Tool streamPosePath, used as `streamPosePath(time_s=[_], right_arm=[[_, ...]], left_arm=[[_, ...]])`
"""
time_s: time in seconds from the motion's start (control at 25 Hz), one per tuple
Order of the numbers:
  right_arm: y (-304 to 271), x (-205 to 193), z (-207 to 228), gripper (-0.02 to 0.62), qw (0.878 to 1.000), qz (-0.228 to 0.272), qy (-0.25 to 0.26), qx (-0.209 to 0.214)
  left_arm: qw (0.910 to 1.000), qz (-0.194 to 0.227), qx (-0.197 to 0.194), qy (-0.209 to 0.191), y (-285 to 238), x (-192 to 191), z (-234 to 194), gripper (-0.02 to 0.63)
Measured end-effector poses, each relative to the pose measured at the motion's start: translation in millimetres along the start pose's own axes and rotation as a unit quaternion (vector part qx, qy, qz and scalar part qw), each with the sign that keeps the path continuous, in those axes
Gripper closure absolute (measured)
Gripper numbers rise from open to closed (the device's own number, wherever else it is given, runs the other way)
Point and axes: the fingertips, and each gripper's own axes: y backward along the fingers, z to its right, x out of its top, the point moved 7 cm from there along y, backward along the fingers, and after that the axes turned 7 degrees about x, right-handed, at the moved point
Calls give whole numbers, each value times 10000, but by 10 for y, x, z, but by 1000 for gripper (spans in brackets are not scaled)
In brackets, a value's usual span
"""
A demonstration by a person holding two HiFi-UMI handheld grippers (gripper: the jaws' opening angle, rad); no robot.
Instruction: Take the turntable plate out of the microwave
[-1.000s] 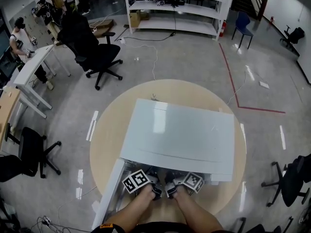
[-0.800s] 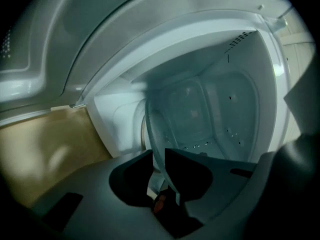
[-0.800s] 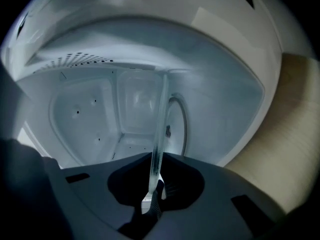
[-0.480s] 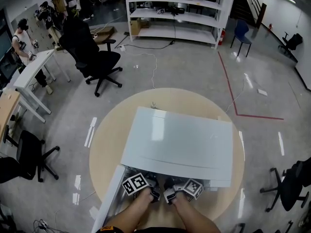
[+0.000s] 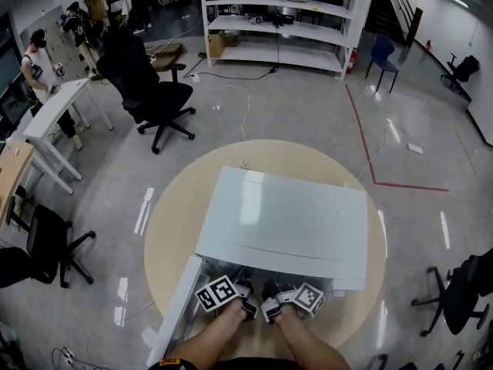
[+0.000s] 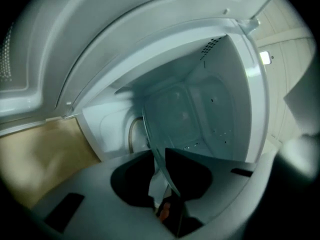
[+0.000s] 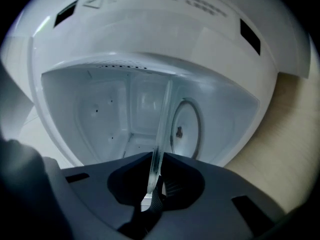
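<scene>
The clear glass turntable plate (image 7: 162,116) appears edge-on inside the white microwave cavity, lifted off the roller ring (image 7: 186,129) on the cavity floor. My right gripper (image 7: 152,189) is shut on its near rim. In the left gripper view the same plate (image 6: 172,119) runs slantwise into my left gripper (image 6: 165,196), whose jaws close on its rim. From the head view both grippers, left (image 5: 245,290) and right (image 5: 267,291), sit side by side at the mouth of the microwave (image 5: 285,222). The plate itself is hidden there.
The microwave stands on a round wooden table (image 5: 173,206), and its door (image 5: 176,299) swings open to the left beside my left hand. Office chairs (image 5: 150,83), a desk (image 5: 54,110) and a white shelf unit (image 5: 277,14) stand on the floor well away from the table.
Both grippers stay together at the microwave mouth with hardly any shift. The head camera's framing has moved slightly.
</scene>
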Motion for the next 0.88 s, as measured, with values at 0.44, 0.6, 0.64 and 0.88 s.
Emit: streamPosePath(time_s=[0.44, 0.6, 0.64, 0.88], right_arm=[[499, -331, -308, 551, 9996, -68, 189, 190], [673, -501, -415, 549, 9990, -142, 303, 286], [730, -554, -433, 549, 9991, -148, 312, 256], [1038, -871, -580, 549, 9983, -207, 482, 271]], left_arm=[[9998, 77, -183, -97, 636, -249, 138, 498], [9996, 114, -225, -137, 905, -347, 142, 498], [9995, 109, -235, -152, 974, -375, 133, 497], [9991, 84, -343, -244, 1415, -514, 110, 497]])
